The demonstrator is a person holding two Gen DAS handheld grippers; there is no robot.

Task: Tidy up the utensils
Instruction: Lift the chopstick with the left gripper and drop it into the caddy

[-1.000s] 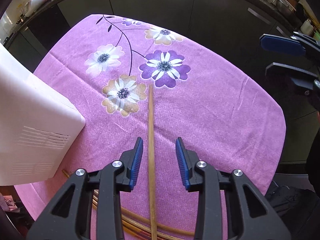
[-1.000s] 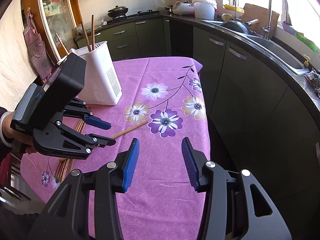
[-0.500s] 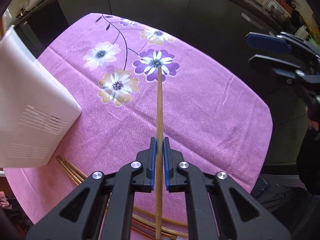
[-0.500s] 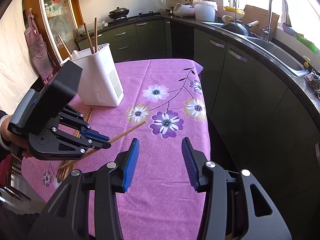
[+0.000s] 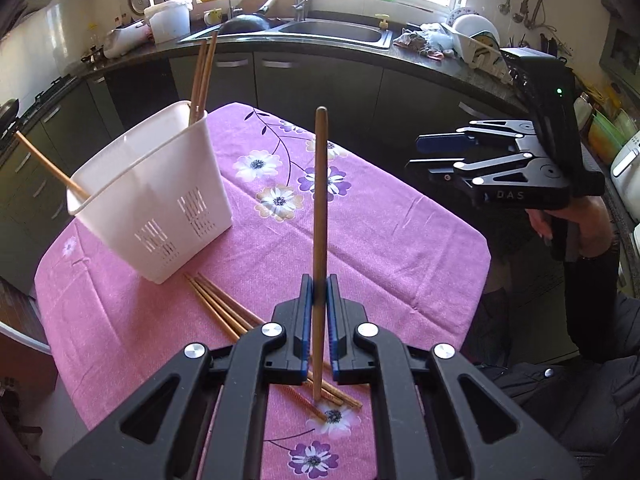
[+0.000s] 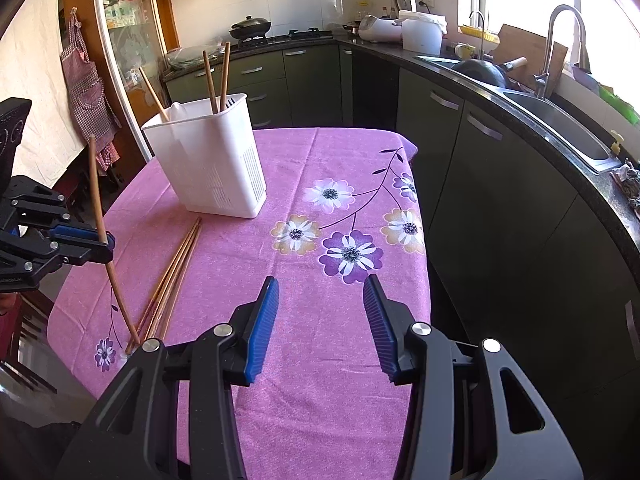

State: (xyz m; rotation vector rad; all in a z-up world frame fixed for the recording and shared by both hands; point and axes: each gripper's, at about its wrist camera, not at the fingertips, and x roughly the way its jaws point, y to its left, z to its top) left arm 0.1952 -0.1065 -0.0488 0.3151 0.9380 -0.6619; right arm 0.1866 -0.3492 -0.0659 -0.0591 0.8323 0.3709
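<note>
My left gripper (image 5: 319,292) is shut on a wooden chopstick (image 5: 320,216) and holds it nearly upright over the table; its lower tip is at the loose chopsticks (image 5: 224,306). It also shows in the right wrist view (image 6: 96,184), gripped by the left gripper (image 6: 106,244). A white slotted utensil holder (image 5: 156,196) stands at the left with three chopsticks (image 5: 202,76) in it; it also shows in the right wrist view (image 6: 210,160). My right gripper (image 6: 322,316) is open and empty above the cloth; it appears at the right in the left wrist view (image 5: 418,154).
The table has a purple flowered cloth (image 6: 332,248). Several loose chopsticks (image 6: 174,276) lie in front of the holder. Dark kitchen cabinets (image 6: 500,184) and a sink counter (image 5: 332,34) run close along the table's far and right sides.
My left gripper shut on the chopstick, lifted it off the cloth and tilted it from flat to nearly upright. The right gripper stayed open and almost still.
</note>
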